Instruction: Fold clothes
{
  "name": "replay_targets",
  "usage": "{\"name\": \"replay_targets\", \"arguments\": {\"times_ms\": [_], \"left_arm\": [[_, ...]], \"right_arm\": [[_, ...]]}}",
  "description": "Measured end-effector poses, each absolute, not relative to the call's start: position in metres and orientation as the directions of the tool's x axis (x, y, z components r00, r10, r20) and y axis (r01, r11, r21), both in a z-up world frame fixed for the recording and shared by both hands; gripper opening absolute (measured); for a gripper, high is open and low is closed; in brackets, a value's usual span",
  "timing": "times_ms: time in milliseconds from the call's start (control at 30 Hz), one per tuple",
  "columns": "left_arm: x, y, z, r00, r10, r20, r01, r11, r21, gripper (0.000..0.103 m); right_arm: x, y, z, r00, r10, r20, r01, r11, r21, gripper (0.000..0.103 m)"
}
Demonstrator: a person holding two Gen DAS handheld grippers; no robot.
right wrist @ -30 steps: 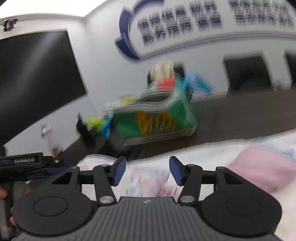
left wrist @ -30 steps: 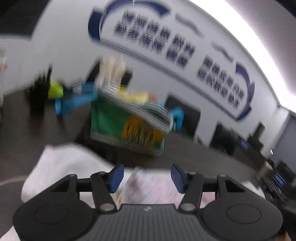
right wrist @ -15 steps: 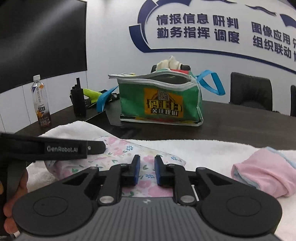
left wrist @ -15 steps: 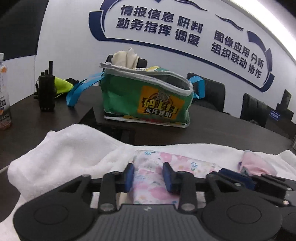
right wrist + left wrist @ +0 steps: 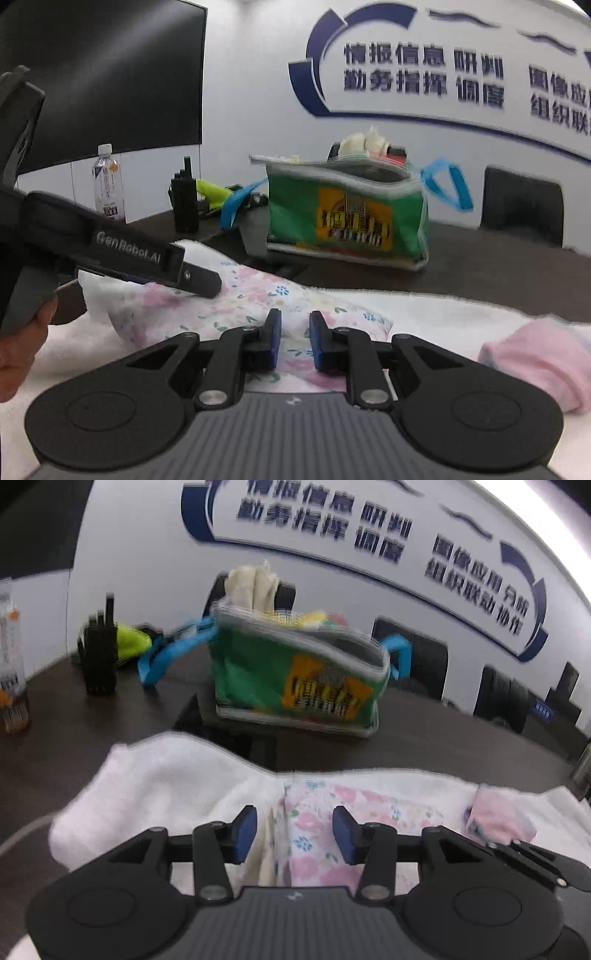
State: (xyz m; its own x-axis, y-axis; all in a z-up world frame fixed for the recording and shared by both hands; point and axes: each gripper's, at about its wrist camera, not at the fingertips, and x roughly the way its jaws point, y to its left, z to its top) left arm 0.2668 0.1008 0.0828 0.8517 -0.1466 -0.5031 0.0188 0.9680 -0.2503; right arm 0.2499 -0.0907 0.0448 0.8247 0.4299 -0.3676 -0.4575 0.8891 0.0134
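Note:
A floral pink-and-white garment (image 5: 314, 834) lies folded on a white towel (image 5: 166, 779) on the dark table. My left gripper (image 5: 293, 830) is open, its blue pads on either side of the garment's left end. In the right wrist view the same garment (image 5: 236, 299) lies ahead, and my right gripper (image 5: 294, 341) stands just above its near edge with a narrow gap between the jaws, holding nothing. The left gripper's body (image 5: 110, 251) crosses that view from the left. A folded pink garment (image 5: 539, 358) lies on the towel at the right.
A green zip bag (image 5: 295, 672) with blue handles, stuffed with clothes, stands on the table beyond the towel. A black radio (image 5: 98, 650), a yellow-green item (image 5: 131, 642) and a drink bottle (image 5: 107, 184) stand at the far left. Black chairs (image 5: 521, 203) line the wall.
Half a second ago both grippers were pinched on the floral garment. Now both have opened, the left wide and the right slightly, and the garment lies released on the towel.

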Motion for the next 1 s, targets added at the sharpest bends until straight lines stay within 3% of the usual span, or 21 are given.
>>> {"name": "replay_targets", "arguments": {"times_ms": [33,100,167,300,467,667,767,867,1000], "left_arm": [[0.261,0.101,0.087,0.878,-0.143,-0.457,0.016,0.963,-0.269,0.044],[0.251,0.099,0.092,0.914,-0.148,-0.378,0.035,0.956,-0.290,0.044],[0.246,0.090,0.094,0.927,-0.159,-0.339,0.069,0.962,-0.264,0.044],[0.252,0.076,0.083,0.915,-0.147,-0.376,0.067,0.974,-0.217,0.044],[0.266,0.088,0.059,0.894,-0.149,-0.422,0.001,0.943,-0.332,0.044],[0.263,0.083,0.058,0.924,-0.119,-0.364,0.007,0.956,-0.294,0.043],[0.265,0.085,0.054,0.922,-0.079,-0.378,-0.036,0.956,-0.289,0.041],[0.269,0.084,0.047,0.912,-0.095,-0.399,-0.025,0.958,-0.285,0.028],[0.272,0.075,0.038,0.902,-0.065,-0.428,-0.032,0.976,-0.215,0.027]], "right_arm": [[0.246,-0.093,0.050,0.821,0.456,-0.342,-0.473,0.880,0.038,0.020],[0.240,-0.093,0.056,0.812,0.498,-0.304,-0.504,0.861,0.066,0.035],[0.240,-0.085,0.049,0.796,0.508,-0.330,-0.524,0.850,0.043,0.036],[0.240,-0.070,0.036,0.779,0.507,-0.369,-0.550,0.835,-0.012,0.036],[0.246,-0.091,0.061,0.803,0.472,-0.365,-0.493,0.869,0.039,0.042],[0.267,-0.121,0.066,0.846,0.393,-0.361,-0.356,0.919,0.167,0.041],[0.274,-0.115,0.064,0.856,0.368,-0.362,-0.329,0.930,0.165,0.033],[0.283,-0.103,0.057,0.836,0.376,-0.400,-0.335,0.926,0.172,0.025],[0.289,-0.083,0.042,0.835,0.360,-0.416,-0.333,0.933,0.140,0.024]]}}
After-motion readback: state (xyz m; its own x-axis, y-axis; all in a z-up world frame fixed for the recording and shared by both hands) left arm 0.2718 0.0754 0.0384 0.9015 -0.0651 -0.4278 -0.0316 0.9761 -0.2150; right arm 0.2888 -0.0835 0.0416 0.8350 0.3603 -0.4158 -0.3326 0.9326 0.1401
